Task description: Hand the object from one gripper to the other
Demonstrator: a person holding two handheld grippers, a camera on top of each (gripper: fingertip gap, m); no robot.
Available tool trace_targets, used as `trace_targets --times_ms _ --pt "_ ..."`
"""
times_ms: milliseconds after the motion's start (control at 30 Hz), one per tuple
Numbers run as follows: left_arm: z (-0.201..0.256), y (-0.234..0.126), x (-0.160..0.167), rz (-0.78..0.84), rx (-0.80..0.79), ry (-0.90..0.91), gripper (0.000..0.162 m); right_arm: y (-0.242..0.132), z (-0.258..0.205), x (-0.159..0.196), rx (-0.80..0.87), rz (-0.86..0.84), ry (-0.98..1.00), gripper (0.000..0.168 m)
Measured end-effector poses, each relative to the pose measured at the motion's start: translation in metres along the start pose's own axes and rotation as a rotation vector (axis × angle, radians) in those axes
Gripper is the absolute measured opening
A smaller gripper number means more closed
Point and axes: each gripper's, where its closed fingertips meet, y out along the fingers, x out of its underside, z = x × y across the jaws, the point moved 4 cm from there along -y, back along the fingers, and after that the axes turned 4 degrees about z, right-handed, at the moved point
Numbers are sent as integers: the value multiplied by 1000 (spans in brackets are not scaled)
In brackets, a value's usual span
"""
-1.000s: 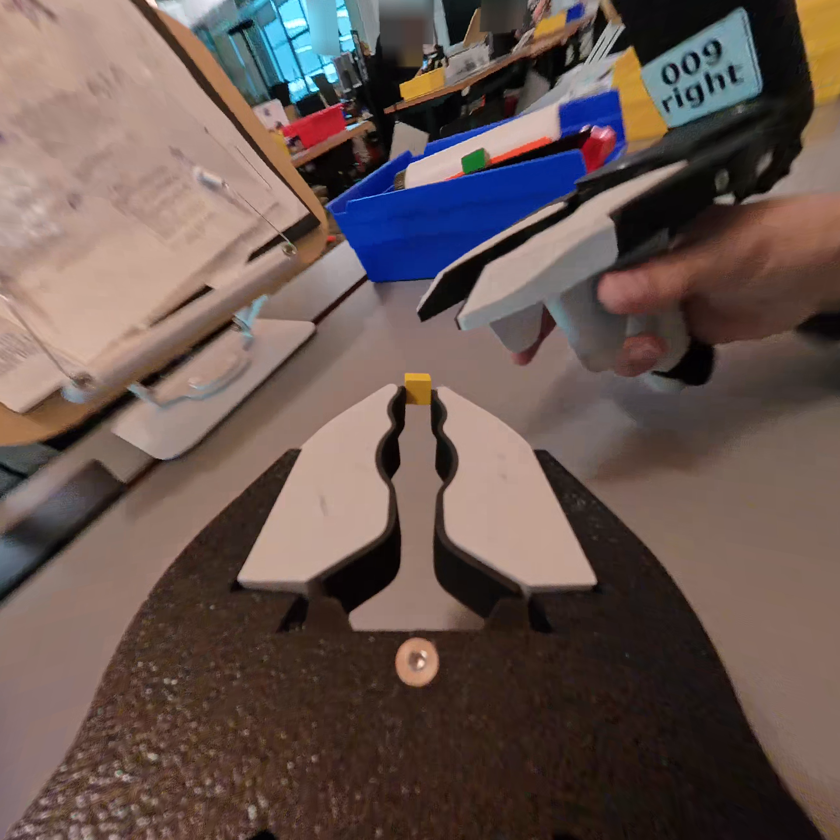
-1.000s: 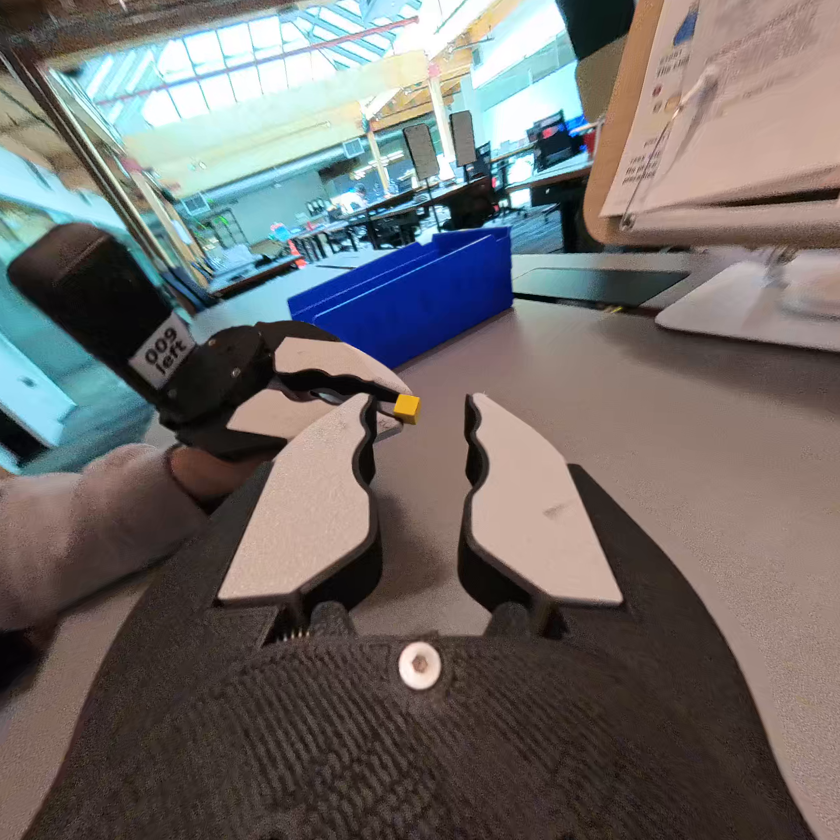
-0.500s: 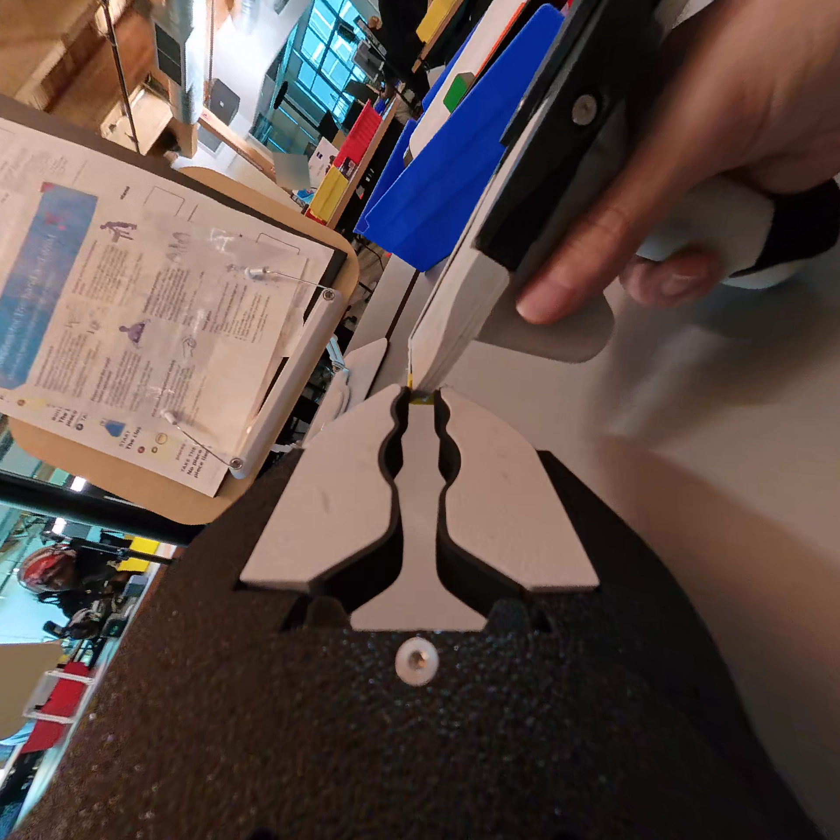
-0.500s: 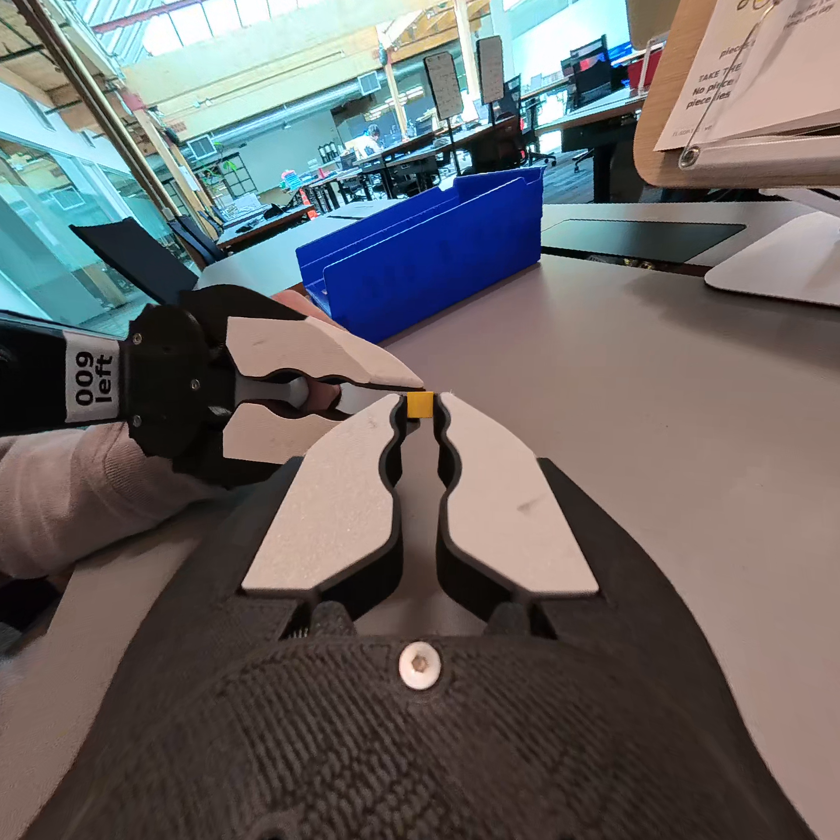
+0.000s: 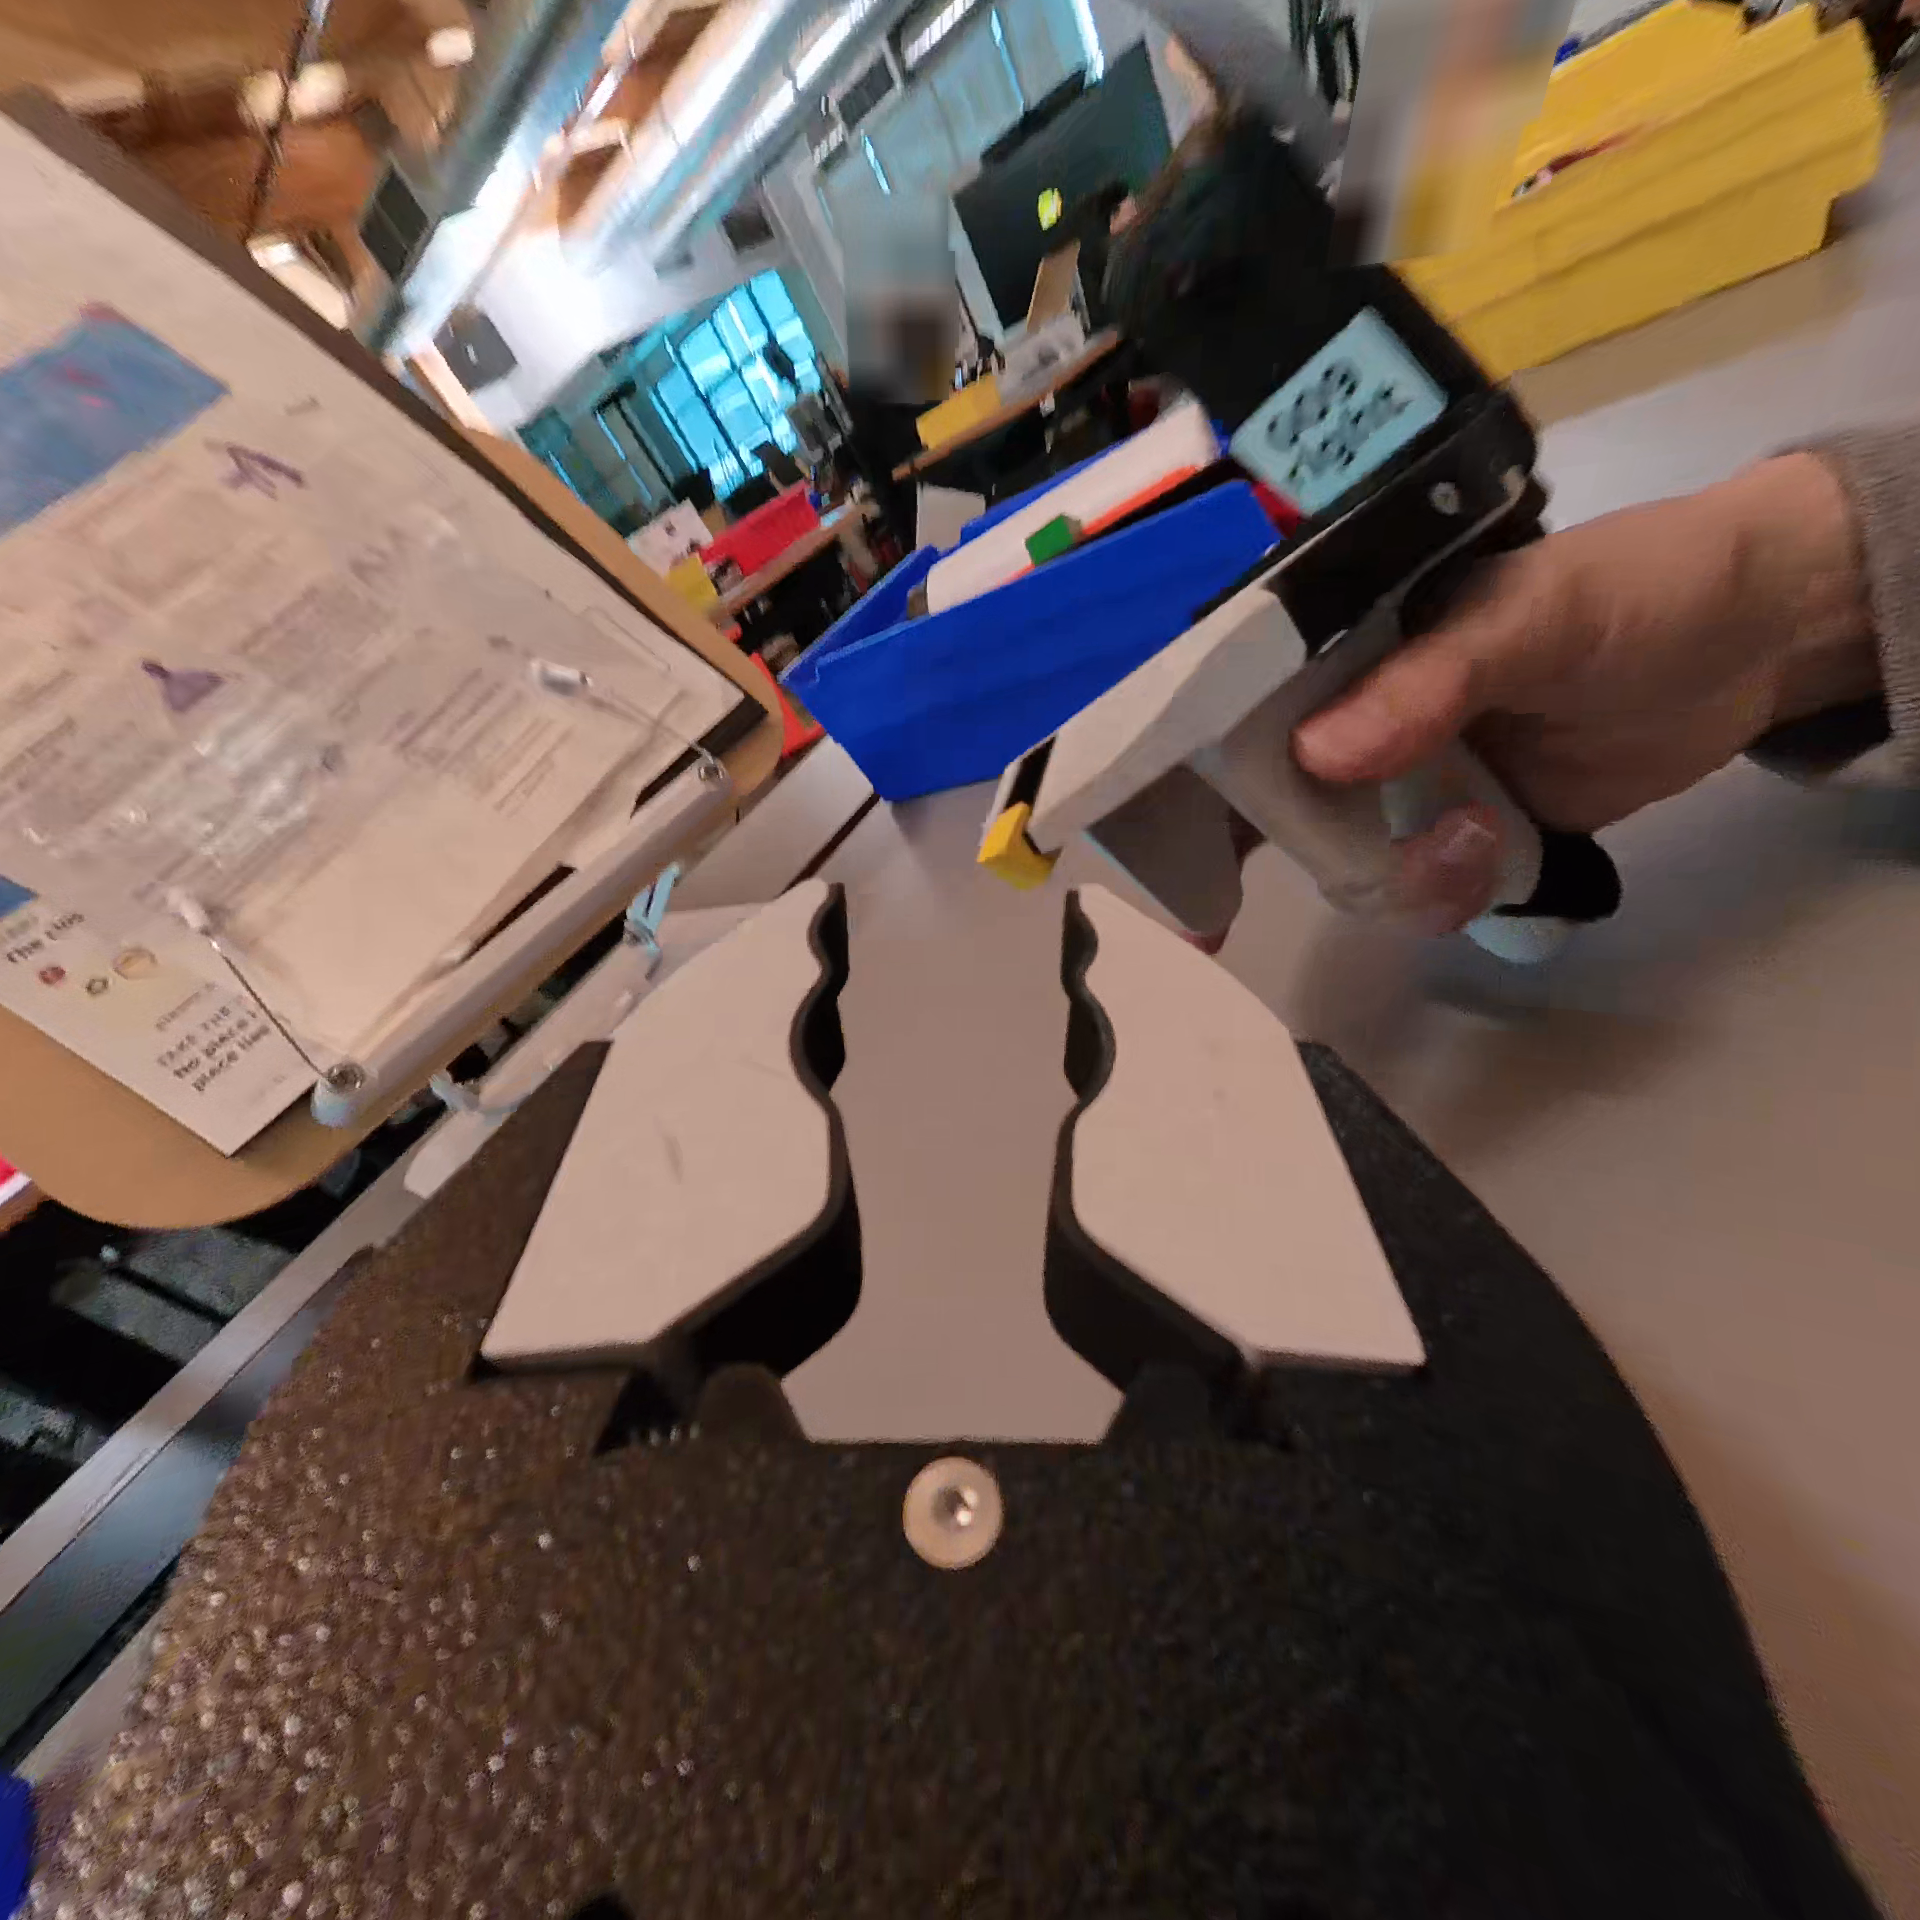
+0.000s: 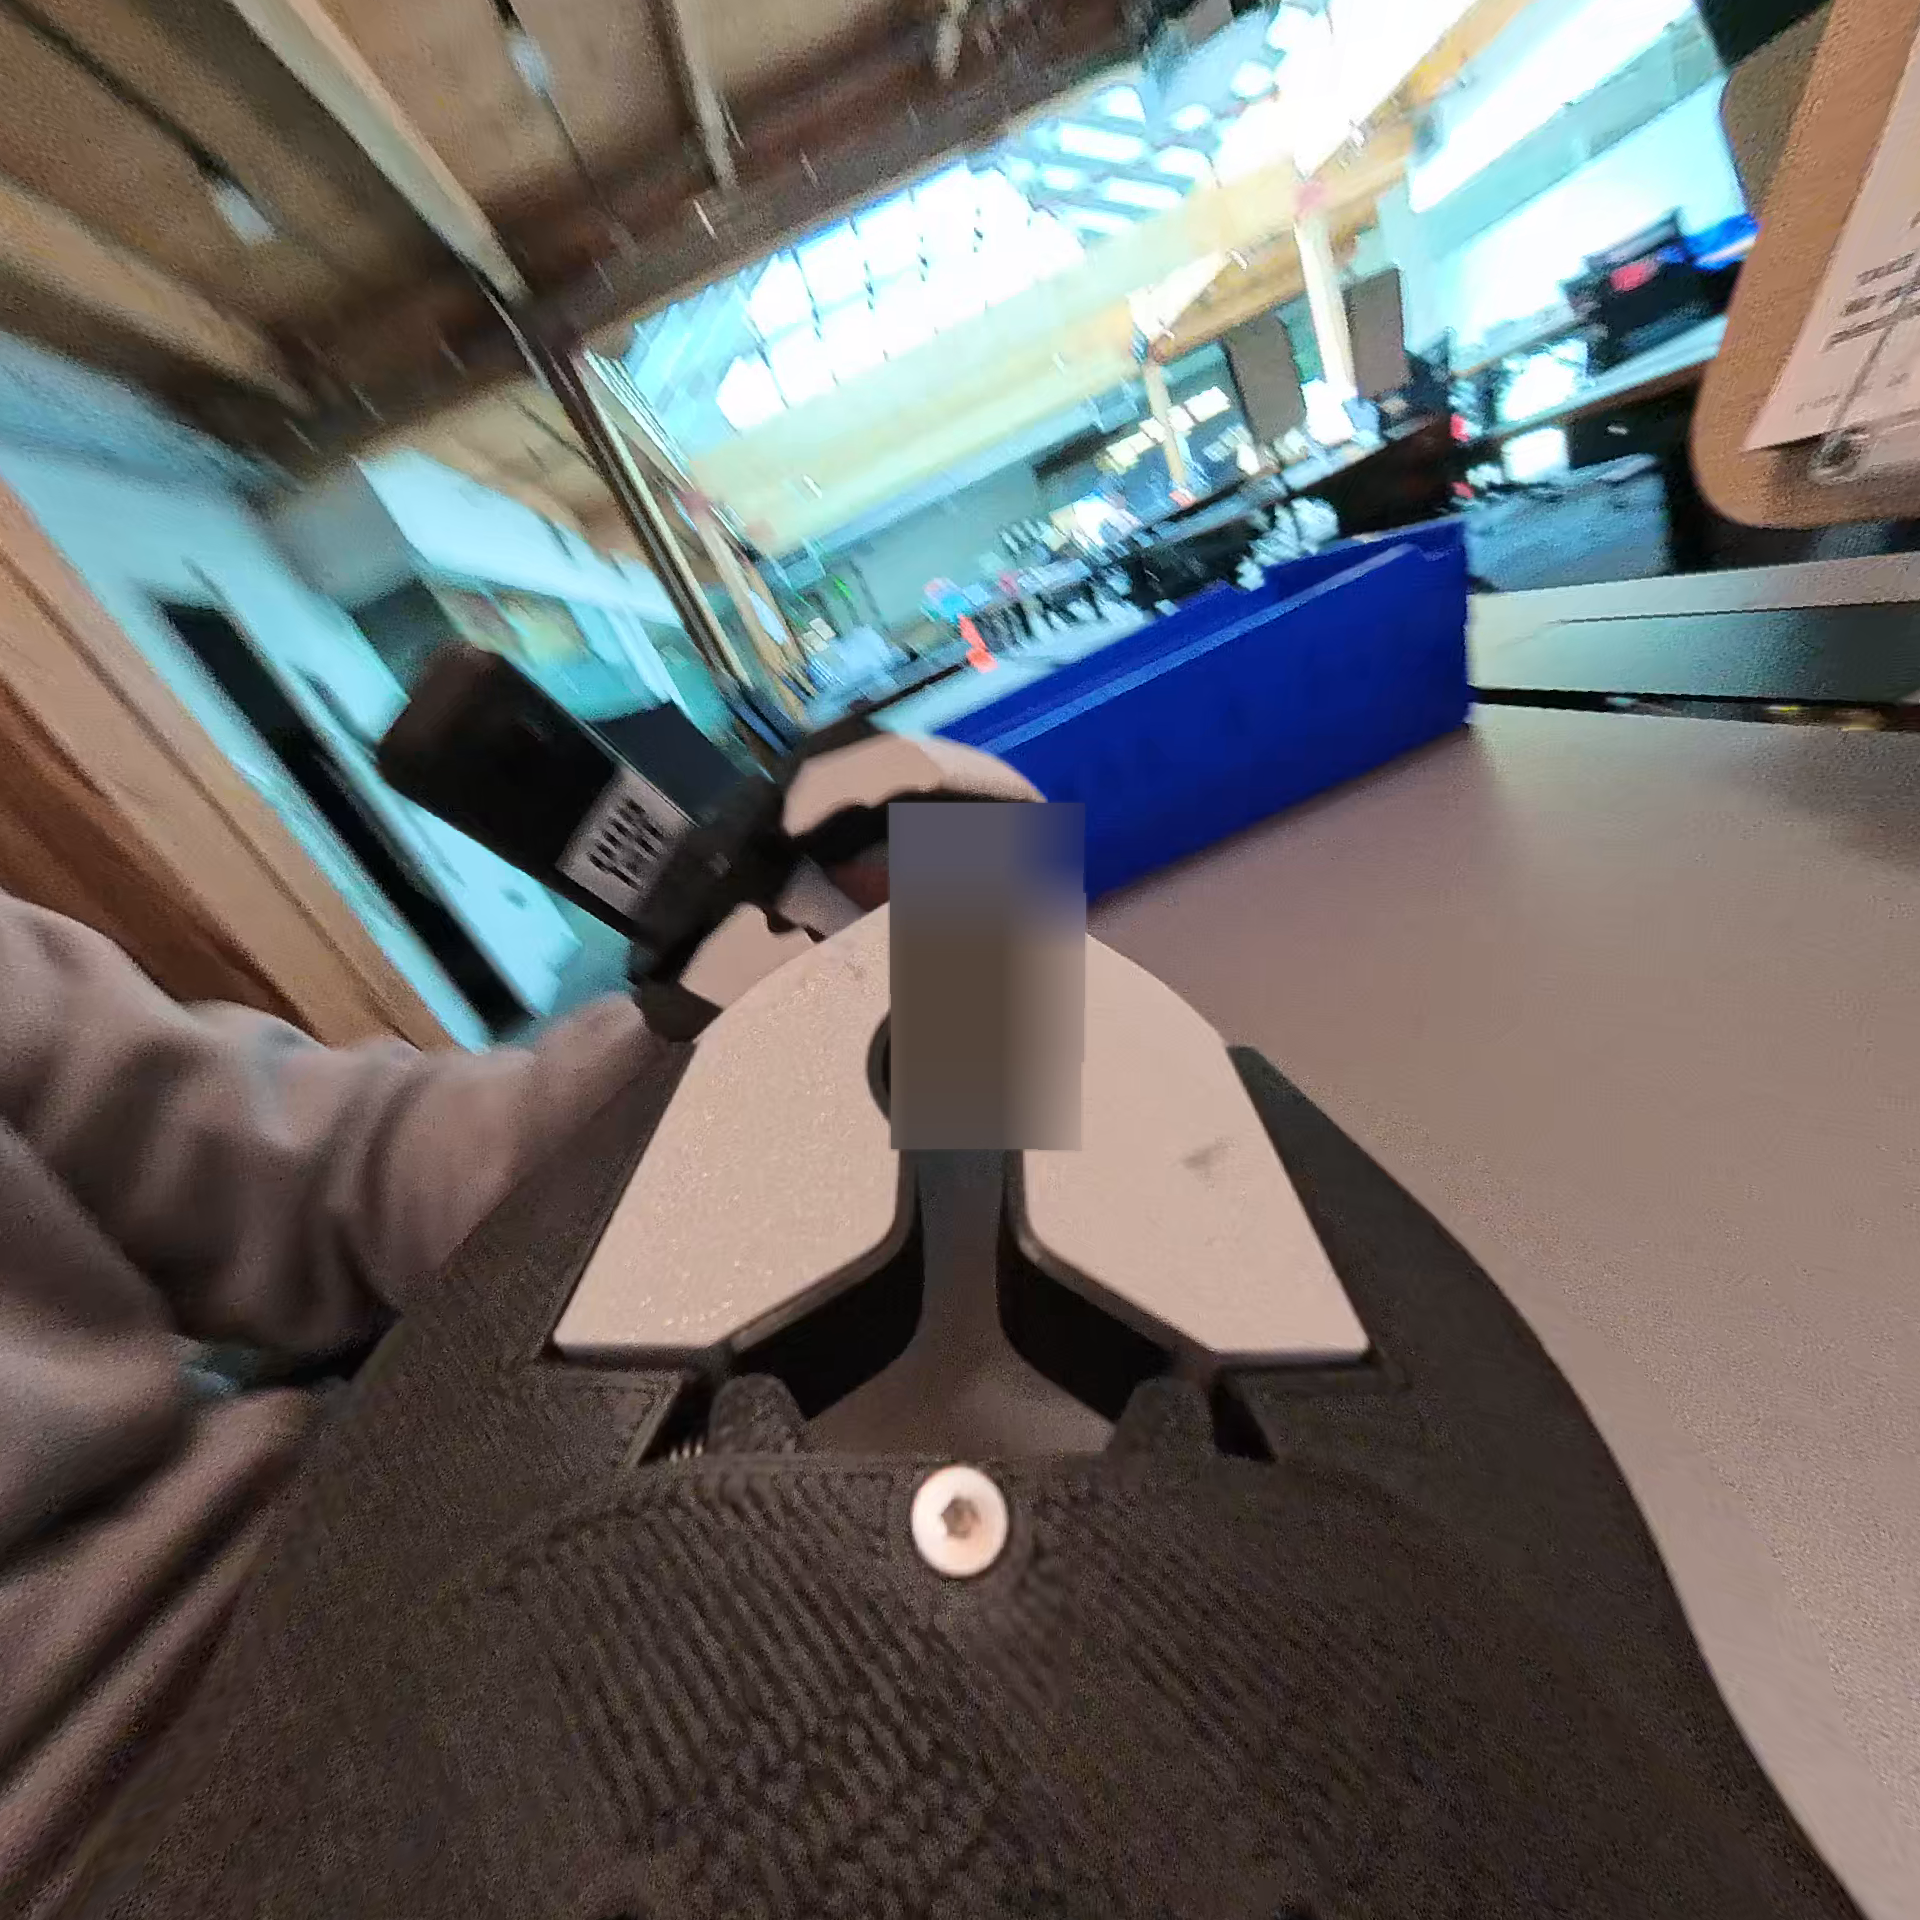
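A: Left wrist view, sweeping from nine o'clock. A brown wooden document stand [image 5: 125, 1164] with printed paper sheets [image 5: 312, 665] clipped on sits at the far left, tilted back.

B: And at the centre?

A: The left gripper [image 5: 951, 914], grey-plated fingers on a black textured body, has its fingers spread wide, with bare grey tabletop [image 5: 1662, 1195] between them. Nothing in its grasp.

B: So where's the cube?

A: At twelve o'clock, just beyond those tips. The small yellow cube [image 5: 1011, 847] is pinched at the tip of the right gripper [image 5: 1023, 826], held off the table. That gripper comes in from two o'clock, gripped by a person's hand [image 5: 1621, 686].

B: Behind it?

A: A blue plastic bin [image 5: 997, 675] holding white and coloured pieces, around one o'clock. Yellow bins [image 5: 1662, 177] sit at the upper right, blurred.

B: Now the right wrist view?

A: At nine o'clock, a grey sleeve [image 6: 208, 1195], with the left gripper [image 6: 883, 831] above it near eleven. The right gripper's grey fingers [image 6: 748, 1174] sit close together, but a mosaic patch covers their tips, so the cube isn't visible here. The blue bin [image 6: 1247, 727] lies at one o'clock, and the stand's corner [image 6: 1787, 312] at two.
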Motion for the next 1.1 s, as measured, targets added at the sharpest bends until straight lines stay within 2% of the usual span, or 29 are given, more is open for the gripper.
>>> trace_targets --times_ms 33,100,167,233,300,333,400,467,533,600,733,867,1100 --pt "2 0 -2 32 29 -56 38 -2 -1 -5 -32 56 45 10" --pt "5 0 -9 113 155 -367 37 -7 -4 -14 -63 148 -23 10" --pt "-4 -1 -11 163 242 -768 36 -10 -7 -17 -44 146 -214 10" --pt "-14 -4 -9 207 336 -1097 35 -9 -13 -13 -30 80 -434 10" --pt "-19 -7 -5 236 422 -1310 23 -7 -19 -8 -20 31 -642 11" --pt "-18 -7 -4 234 462 -1369 23 -5 -21 -6 -6 20 -727 11" --pt "-9 -6 0 167 535 -1409 24 -3 -22 -3 24 0 -836 11" --pt "5 -6 3 78 617 -1373 25 -2 -24 0 18 -11 -891 11" --pt "15 -4 4 17 670 -1373 33 -1 -27 3 5 -26 -924 11" --pt "20 -5 -1 47 740 -1431 34 1 -29 7 -24 -49 -940 11" --pt "21 -10 -7 112 859 -1510 20 2 -33 10 -60 -50 -931 11" --pt "23 -10 -3 96 859 -1515 11 1 -34 12 -75 -60 -952 11" --pt "23 -9 2 77 852 -1534 10 1 -31 15 -56 -108 -1026 11"
